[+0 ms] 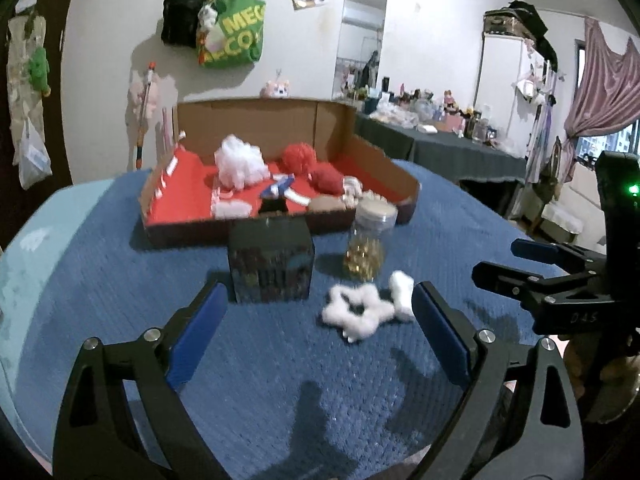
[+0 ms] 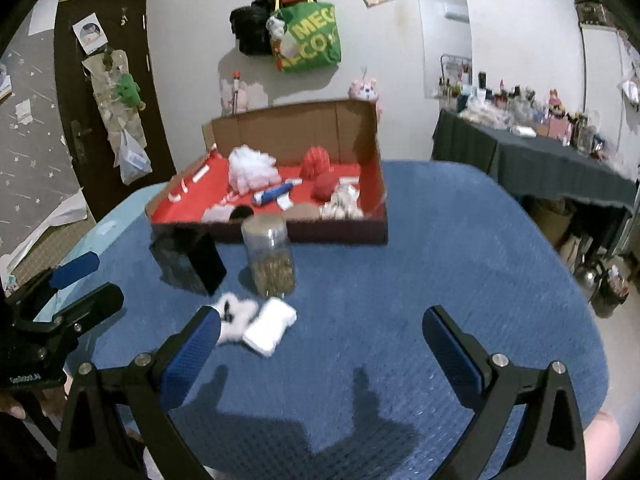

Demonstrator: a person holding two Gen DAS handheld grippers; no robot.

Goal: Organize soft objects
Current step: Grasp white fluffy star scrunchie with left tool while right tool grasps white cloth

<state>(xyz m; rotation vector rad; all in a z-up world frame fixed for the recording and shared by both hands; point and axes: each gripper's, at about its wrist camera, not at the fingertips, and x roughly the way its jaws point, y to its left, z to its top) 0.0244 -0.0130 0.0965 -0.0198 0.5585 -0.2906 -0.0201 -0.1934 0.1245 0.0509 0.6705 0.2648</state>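
Observation:
A white fluffy star-shaped ring [image 1: 354,312] [image 2: 234,314] and a white soft pad [image 1: 402,292] [image 2: 270,330] lie side by side on the blue cloth. My left gripper [image 1: 320,296] is open just above the cloth. The ring lies ahead between its fingertips and the pad sits by the right fingertip, neither touched. My right gripper [image 2: 322,316] is open too, with both white pieces by its left fingertip. Each gripper shows at the edge of the other's view: the right gripper [image 1: 500,260], the left gripper [image 2: 100,280]. The red-lined cardboard box [image 1: 280,228] [image 2: 372,184] behind holds white and red pompoms and other soft items.
A dark printed box [image 1: 270,266] [image 2: 188,260] and a clear jar of golden pieces [image 1: 366,244] [image 2: 272,256] stand between the white pieces and the cardboard box. The blue-covered table [image 1: 100,280] [image 2: 460,260] ends near a door on the left and a cluttered dark side table [image 2: 540,160] on the right.

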